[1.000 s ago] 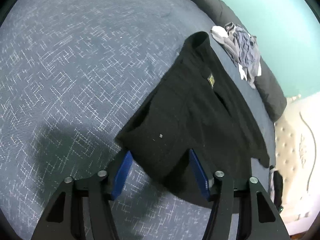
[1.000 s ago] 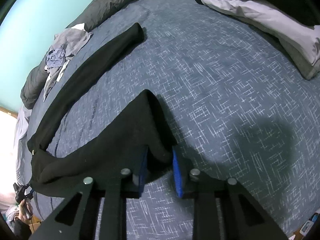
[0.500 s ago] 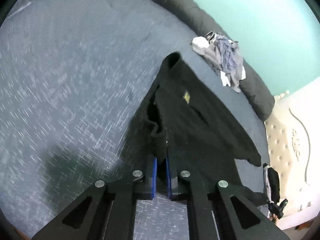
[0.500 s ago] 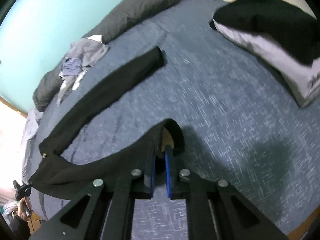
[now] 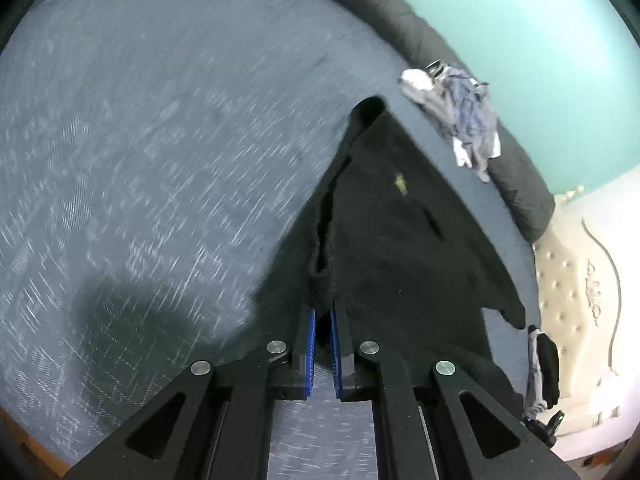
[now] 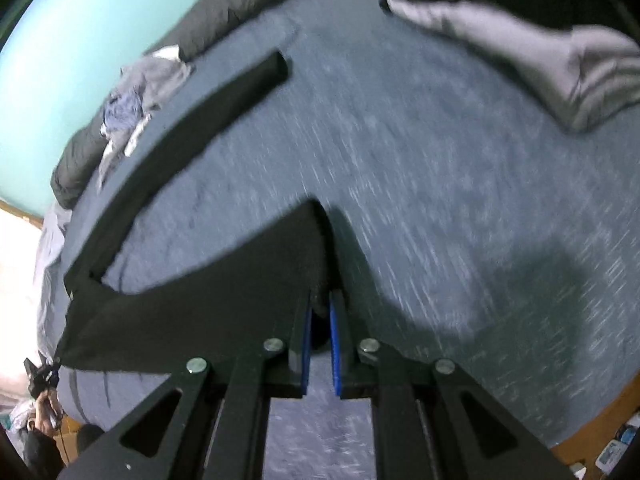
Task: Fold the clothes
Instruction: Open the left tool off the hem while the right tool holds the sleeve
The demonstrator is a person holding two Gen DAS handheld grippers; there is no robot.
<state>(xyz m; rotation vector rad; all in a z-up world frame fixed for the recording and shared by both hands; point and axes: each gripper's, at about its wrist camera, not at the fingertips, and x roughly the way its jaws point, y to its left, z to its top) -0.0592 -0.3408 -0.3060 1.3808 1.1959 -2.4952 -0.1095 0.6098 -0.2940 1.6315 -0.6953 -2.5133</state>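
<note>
Pinching black garment point(image 5: 400, 232) edges: left gripper point(image 5: 323, 316) closed on fabric, right gripper point(image 6: 320, 312) likewise, above blue bed point(image 5: 160, 140).

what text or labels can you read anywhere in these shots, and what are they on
No text is readable in either view.
Black garment: a small yellow tag or logo, too small and blurred to read.
Pile of grey and blue clothes: no legible print.
Items at the floor edge: too blurred to read.

Your left gripper point(image 5: 323, 312) pinches garment point(image 5: 400, 232) on bed point(image 5: 160, 120); clothes pile point(image 5: 460, 112) at 1 o'clock, rolled duvet point(image 5: 384, 12) behind it.
</note>
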